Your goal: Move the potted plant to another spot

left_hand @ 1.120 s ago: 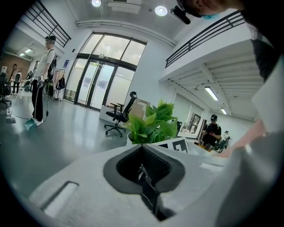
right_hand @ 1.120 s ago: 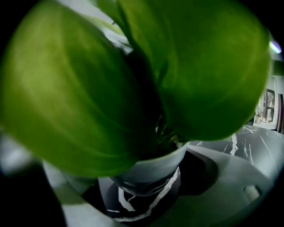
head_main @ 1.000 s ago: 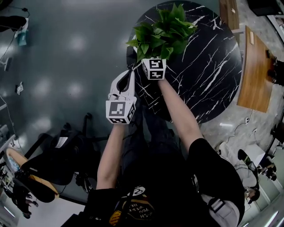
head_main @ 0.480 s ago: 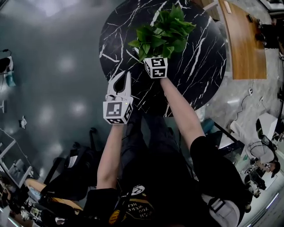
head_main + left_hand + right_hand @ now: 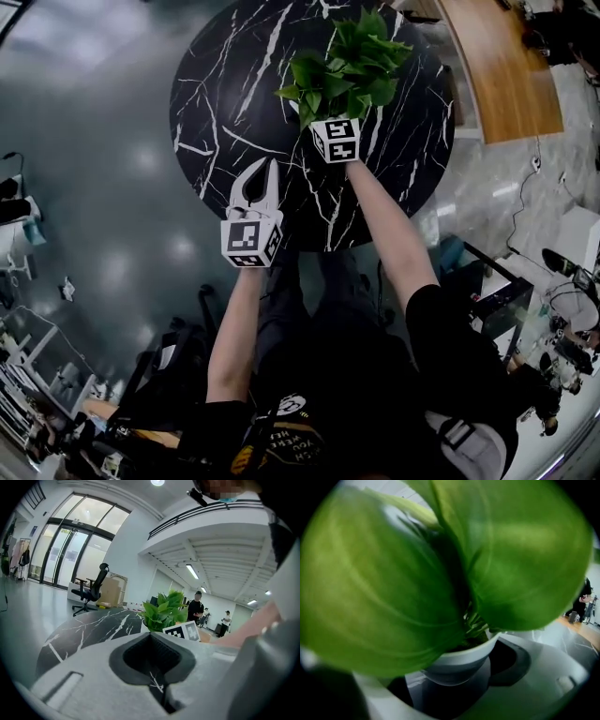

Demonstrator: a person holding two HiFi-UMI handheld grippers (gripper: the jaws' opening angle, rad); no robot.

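Observation:
The potted plant [image 5: 345, 67] has broad green leaves and a small white pot [image 5: 458, 662]. My right gripper [image 5: 334, 131] is shut on that pot, whose rim sits between the two white jaws; the leaves fill most of the right gripper view. The plant is held over the round black marble table [image 5: 225, 84], right of its middle. I cannot tell whether the pot touches the top. My left gripper [image 5: 265, 173] is shut and empty, over the table's near edge, left of the plant. From the left gripper view the plant [image 5: 164, 612] shows past the closed jaw tips.
A curved wooden desk [image 5: 497, 66] stands to the right of the table. An office chair [image 5: 91, 590] and cardboard boxes [image 5: 112, 591] stand on the grey floor beyond it. Two people [image 5: 194, 609] stand far off. Dark chairs and bags [image 5: 141, 394] lie at lower left.
The plant, held in my right gripper, has moved from the table's left edge to over its middle-right. My left gripper has come from beside the table to over its near edge.

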